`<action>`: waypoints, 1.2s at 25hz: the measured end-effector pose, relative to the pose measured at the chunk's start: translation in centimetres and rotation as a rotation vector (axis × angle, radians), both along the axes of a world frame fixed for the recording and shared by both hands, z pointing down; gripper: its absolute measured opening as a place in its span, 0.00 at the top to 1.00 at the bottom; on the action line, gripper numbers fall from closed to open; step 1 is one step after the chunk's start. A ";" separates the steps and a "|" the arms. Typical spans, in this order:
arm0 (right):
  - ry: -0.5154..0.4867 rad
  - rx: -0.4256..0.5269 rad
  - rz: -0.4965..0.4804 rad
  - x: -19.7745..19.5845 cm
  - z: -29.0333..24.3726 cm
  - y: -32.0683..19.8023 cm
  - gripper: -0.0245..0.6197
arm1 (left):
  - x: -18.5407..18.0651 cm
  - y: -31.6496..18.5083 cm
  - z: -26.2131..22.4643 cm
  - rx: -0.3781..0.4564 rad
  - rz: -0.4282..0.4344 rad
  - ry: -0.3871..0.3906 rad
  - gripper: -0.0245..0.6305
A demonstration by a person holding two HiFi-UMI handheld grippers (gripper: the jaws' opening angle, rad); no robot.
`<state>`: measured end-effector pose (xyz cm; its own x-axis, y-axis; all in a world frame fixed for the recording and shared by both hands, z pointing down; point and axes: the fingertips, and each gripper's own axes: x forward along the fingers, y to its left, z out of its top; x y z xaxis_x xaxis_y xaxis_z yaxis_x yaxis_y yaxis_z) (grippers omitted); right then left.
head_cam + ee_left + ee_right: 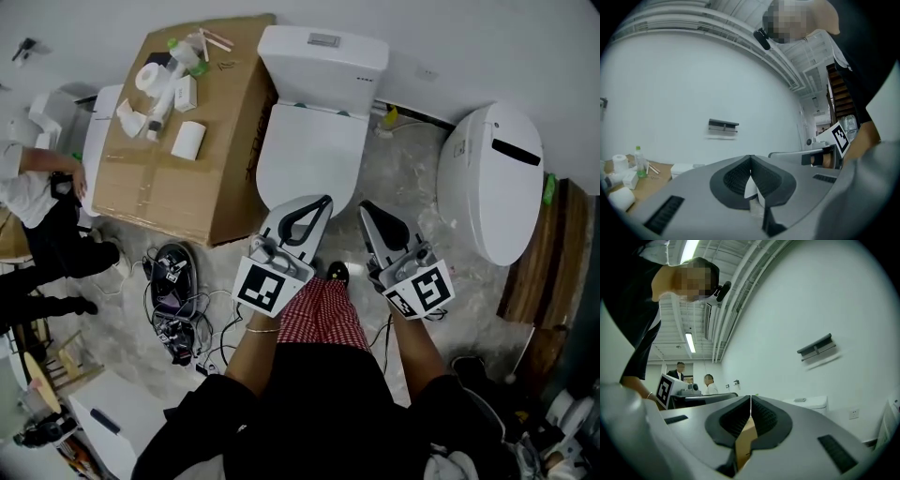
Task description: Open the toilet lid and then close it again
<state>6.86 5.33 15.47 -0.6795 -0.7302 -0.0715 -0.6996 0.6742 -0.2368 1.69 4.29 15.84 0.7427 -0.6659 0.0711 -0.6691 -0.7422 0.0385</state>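
The toilet lid [309, 155] lies closed. Just in front of it hover the left gripper [324, 201] and right gripper [367, 207] (fingers clenched together, both empty).

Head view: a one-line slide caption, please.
Left claw and right claw, both shut, held near the front of the closed toilet lid.
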 end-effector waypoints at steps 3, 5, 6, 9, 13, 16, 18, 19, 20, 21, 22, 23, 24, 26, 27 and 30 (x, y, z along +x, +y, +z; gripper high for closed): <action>0.003 -0.008 -0.014 -0.6 1.1 -0.3 0.93 | 0.0 0.0 0.8 -0.006 -0.001 0.004 0.95; 0.000 -0.012 -0.016 -0.8 1.7 -0.4 0.93 | 0.0 0.1 1.7 -0.010 0.005 -0.021 0.95; -0.002 -0.012 -0.017 -0.9 2.0 -0.5 0.93 | 0.0 0.1 2.3 -0.013 0.006 -0.030 0.95; -0.003 -0.020 -0.023 -1.1 3.0 -0.7 0.93 | -0.2 0.1 3.8 -0.023 -0.003 -0.024 0.95; -0.002 -0.038 -0.032 -1.3 4.3 -0.7 0.93 | -0.3 0.3 5.5 -0.053 -0.007 -0.023 0.95; 0.004 -0.044 -0.044 -2.0 5.2 -0.8 0.93 | -0.7 0.1 6.5 -0.065 -0.008 -0.021 0.95; 0.001 -0.045 -0.049 -2.5 6.0 -0.9 0.93 | -1.0 -0.1 7.4 -0.070 -0.008 -0.022 0.95; -0.003 -0.049 -0.052 -2.8 6.4 -0.9 0.93 | -1.1 -0.1 7.9 -0.072 -0.008 -0.026 0.95; -0.006 -0.055 -0.054 -2.9 6.9 -0.8 0.93 | -1.2 -0.1 8.4 -0.074 -0.006 -0.030 0.95; -0.009 -0.062 -0.057 -3.1 7.4 -0.8 0.93 | -1.2 0.0 8.9 -0.077 -0.004 -0.035 0.95; -0.010 -0.068 -0.060 -3.2 7.9 -0.8 0.93 | -1.3 0.0 9.4 -0.081 -0.003 -0.041 0.95; -0.009 -0.071 -0.064 -3.3 8.3 -0.8 0.93 | -1.4 0.0 9.8 -0.085 -0.001 -0.048 0.95; -0.008 -0.071 -0.067 -3.4 8.6 -0.9 0.93 | -1.5 0.0 10.3 -0.090 -0.001 -0.053 0.95; -0.004 -0.072 -0.072 -3.8 9.2 -1.0 0.93 | -1.7 0.0 11.1 -0.112 -0.008 -0.046 0.95; -0.006 -0.072 -0.073 -4.0 9.4 -1.1 0.93 | -2.0 0.0 11.5 -0.126 -0.013 -0.036 0.95; -0.017 -0.066 -0.075 -4.6 9.8 -1.2 0.93 | -2.8 0.0 12.5 -0.130 -0.011 -0.049 0.95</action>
